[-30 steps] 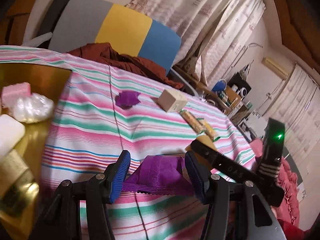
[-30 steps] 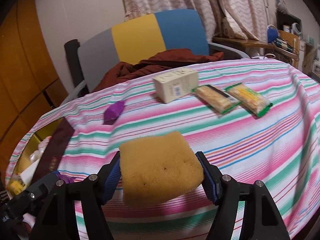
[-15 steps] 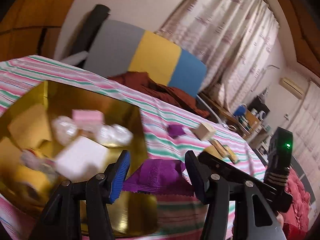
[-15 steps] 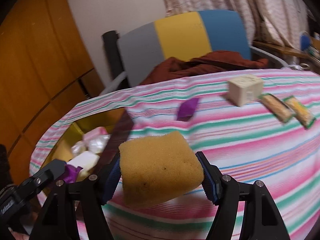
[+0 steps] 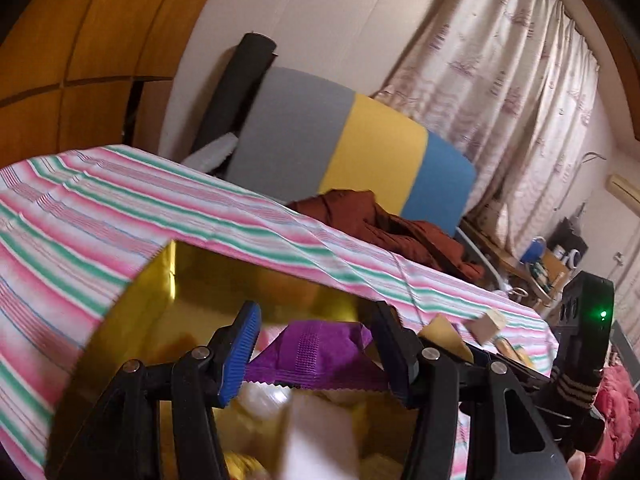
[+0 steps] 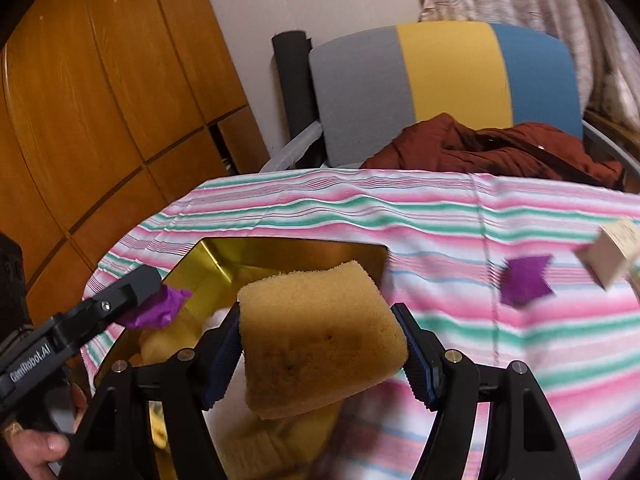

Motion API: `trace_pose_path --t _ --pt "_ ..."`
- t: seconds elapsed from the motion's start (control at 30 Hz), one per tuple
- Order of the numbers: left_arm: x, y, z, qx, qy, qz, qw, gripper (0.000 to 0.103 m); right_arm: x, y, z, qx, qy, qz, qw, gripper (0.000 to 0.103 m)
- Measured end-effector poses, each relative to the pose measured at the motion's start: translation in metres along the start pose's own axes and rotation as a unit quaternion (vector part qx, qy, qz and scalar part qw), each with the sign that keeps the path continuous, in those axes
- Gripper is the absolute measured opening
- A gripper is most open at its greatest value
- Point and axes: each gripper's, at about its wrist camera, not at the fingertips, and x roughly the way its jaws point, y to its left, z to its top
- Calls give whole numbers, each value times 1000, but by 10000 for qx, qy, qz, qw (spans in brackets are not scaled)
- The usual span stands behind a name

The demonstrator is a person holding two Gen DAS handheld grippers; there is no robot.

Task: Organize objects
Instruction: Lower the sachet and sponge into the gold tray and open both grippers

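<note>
- Left gripper [image 5: 316,354]: clamped on crinkled purple foil packet [image 5: 316,354], above shiny gold metal tray [image 5: 160,280].
- Right gripper [image 6: 320,348]: clamped on tan rectangular foam sponge [image 6: 320,336], over tray's right edge.
- 1 purple wrapper [image 6: 526,286] lies on striped tablecloth [image 6: 440,216].

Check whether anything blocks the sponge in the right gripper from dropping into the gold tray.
No lid or cover shows. The right gripper holds the sponge over the gold tray's near edge. The tray already holds blurred items, and the left gripper with its purple packet hangs over the tray's left side.
</note>
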Motion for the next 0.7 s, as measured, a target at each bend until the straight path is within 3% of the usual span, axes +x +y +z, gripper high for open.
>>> trace_pose_path --t 0.17,0.27,0.37,0.7 --pt "17 18 14 -38 112 186 9998 58 39 -2 19 139 243 -102 9996 78" --pt "26 29 18 -135 188 285 9993 58 49 -9 21 356 298 -306 9985 92" --pt "33 37 21 -233 243 386 9987 58 41 -20 16 692 197 -167 9973 95" --pt "45 50 26 -584 405 761 9946 61 -1 -27 -9 657 -157 -211 9975 98"
